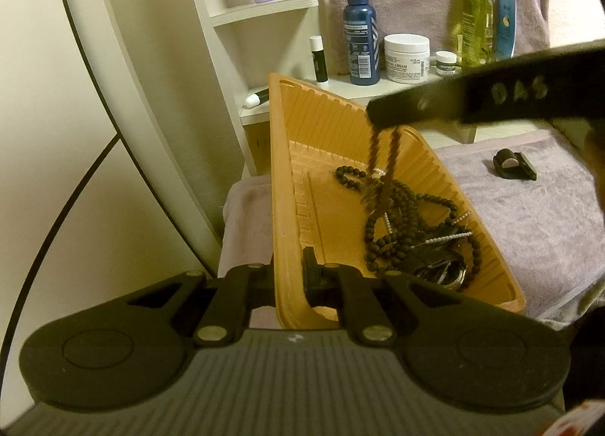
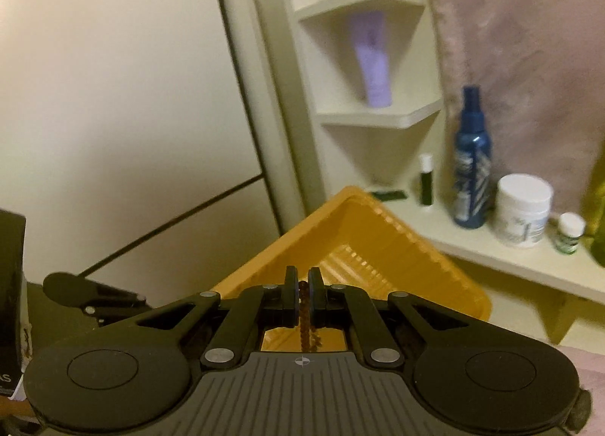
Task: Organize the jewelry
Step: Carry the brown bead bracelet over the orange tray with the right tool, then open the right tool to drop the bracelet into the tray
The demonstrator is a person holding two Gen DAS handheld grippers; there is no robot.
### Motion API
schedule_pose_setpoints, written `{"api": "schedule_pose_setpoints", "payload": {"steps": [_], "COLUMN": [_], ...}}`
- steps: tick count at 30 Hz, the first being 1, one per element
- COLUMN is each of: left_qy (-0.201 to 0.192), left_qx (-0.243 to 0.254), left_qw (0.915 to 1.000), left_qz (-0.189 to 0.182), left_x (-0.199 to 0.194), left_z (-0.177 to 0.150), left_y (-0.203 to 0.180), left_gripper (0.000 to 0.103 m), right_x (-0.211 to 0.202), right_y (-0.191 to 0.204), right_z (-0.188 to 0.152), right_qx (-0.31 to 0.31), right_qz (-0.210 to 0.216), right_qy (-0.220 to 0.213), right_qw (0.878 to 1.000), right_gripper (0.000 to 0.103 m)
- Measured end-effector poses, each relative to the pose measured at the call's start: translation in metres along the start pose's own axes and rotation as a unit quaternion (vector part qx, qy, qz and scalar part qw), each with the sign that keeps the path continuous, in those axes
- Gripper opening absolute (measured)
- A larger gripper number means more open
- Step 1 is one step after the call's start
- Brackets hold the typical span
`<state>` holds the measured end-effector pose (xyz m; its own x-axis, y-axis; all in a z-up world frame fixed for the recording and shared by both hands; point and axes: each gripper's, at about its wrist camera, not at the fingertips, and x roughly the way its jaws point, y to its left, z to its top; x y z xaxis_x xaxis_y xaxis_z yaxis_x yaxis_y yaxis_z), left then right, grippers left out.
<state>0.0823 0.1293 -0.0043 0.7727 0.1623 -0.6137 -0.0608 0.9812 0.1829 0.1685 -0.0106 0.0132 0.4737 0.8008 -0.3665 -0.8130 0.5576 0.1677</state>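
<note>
An orange ribbed tray [image 1: 298, 156] is tilted up on the towel; my left gripper [image 1: 289, 277] is shut on its near wall. Inside lie dark bead necklaces [image 1: 397, 216], a small pearl strand [image 1: 450, 237] and a dark metal piece [image 1: 438, 266]. My right gripper [image 1: 382, 114] reaches in from the right above the tray, shut on a brown bead strand [image 1: 383, 148] that hangs down to the pile. In the right wrist view the right gripper [image 2: 302, 296] pinches the brown strand [image 2: 304, 326] over the tray [image 2: 351, 216].
A lilac towel [image 1: 529, 209] covers the surface, with a small black clip [image 1: 512, 163] on it. A shelf behind holds a blue spray bottle [image 1: 361, 31], white cream jar [image 1: 406, 58], green bottle [image 1: 474, 16] and lip balm [image 1: 317, 58]. A purple tube [image 2: 372, 61] stands on the corner shelf.
</note>
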Motion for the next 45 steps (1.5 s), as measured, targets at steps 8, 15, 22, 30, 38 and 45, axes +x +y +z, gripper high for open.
{"api": "schedule_pose_setpoints", "payload": {"steps": [8,15,22,30,38,45], "left_qy": [0.000,0.000,0.001,0.001,0.001,0.001], "left_qx": [0.000,-0.001,-0.001,-0.002,-0.003,-0.004], "left_qw": [1.0000,1.0000,1.0000,1.0000,1.0000,1.0000], "left_qz": [0.000,-0.001,-0.001,-0.001,-0.002,-0.002], "left_x": [0.000,0.000,0.001,0.001,0.001,0.001], "left_z": [-0.001,-0.001,0.000,0.000,0.000,0.000], "left_y": [0.001,0.000,0.001,0.001,0.002,0.002], "left_gripper": [0.007,0.007,0.007,0.007,0.007,0.007], "right_x": [0.014,0.018,0.020,0.020,0.002,-0.037], "right_y": [0.000,-0.004,-0.008,-0.010,-0.022,-0.046], "right_z": [-0.010,-0.019,-0.030,-0.038,-0.041,-0.053], "right_qx": [0.013,0.022,0.037,0.047,0.082,0.107], "right_qz": [0.002,-0.004,-0.008,-0.010,-0.032,-0.093], "right_qy": [0.029,0.049,0.061,0.066,0.031,0.009], "right_qw": [0.999,0.999,0.997,0.997,0.996,0.990], "right_gripper": [0.005,0.005,0.005,0.005,0.062,0.062]}}
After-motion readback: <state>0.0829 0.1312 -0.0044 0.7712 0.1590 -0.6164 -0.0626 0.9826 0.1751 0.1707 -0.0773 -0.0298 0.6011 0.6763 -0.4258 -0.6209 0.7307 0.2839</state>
